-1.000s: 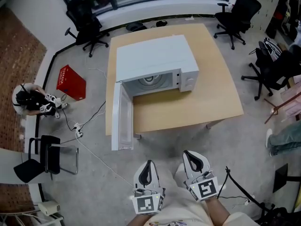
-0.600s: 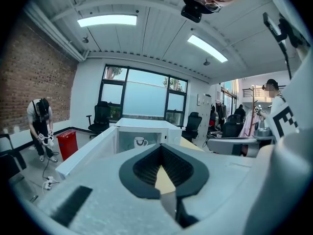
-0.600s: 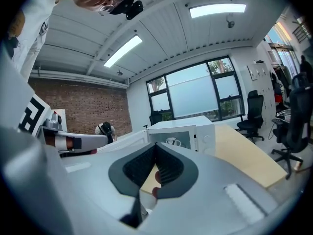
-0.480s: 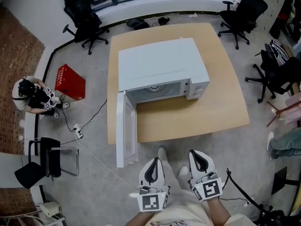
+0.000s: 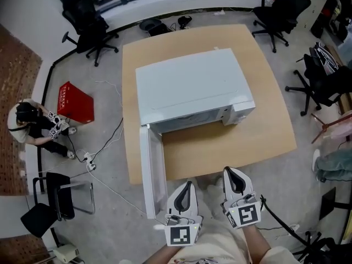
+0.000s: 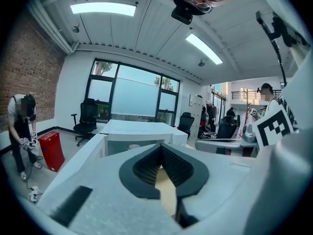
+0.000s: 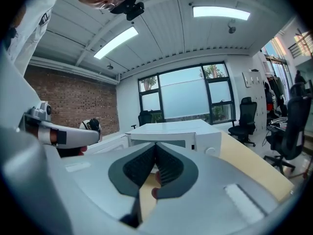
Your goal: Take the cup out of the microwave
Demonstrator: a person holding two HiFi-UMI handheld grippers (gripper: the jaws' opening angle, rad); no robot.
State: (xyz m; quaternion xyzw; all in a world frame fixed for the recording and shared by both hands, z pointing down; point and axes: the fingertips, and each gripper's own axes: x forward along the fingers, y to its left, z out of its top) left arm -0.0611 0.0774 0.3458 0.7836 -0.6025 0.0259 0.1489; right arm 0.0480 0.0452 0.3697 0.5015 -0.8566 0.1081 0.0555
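A white microwave [image 5: 192,87] stands on the wooden table [image 5: 220,147]. Its door [image 5: 153,177] hangs open toward me on the left. From above the microwave's top hides the cavity, so no cup shows there. In the left gripper view the microwave [image 6: 142,131] lies ahead, with a pale round shape [image 6: 133,146] in its cavity; I cannot tell if it is the cup. My left gripper [image 5: 186,184] is shut and empty, just short of the table's near edge, beside the door. My right gripper [image 5: 231,172] is also shut and empty, at the table's edge. The right gripper view faces the microwave [image 7: 171,131].
A red box [image 5: 74,100] sits on the floor at the left, near a person [image 5: 30,126]. Office chairs [image 5: 91,21] stand round the far side of the table and a black chair [image 5: 52,199] at the lower left. Cables [image 5: 99,164] trail across the floor.
Both grippers have moved forward to the table's near edge, still shut. The microwave now sits nearer below me and its cavity has slipped out of the head view.
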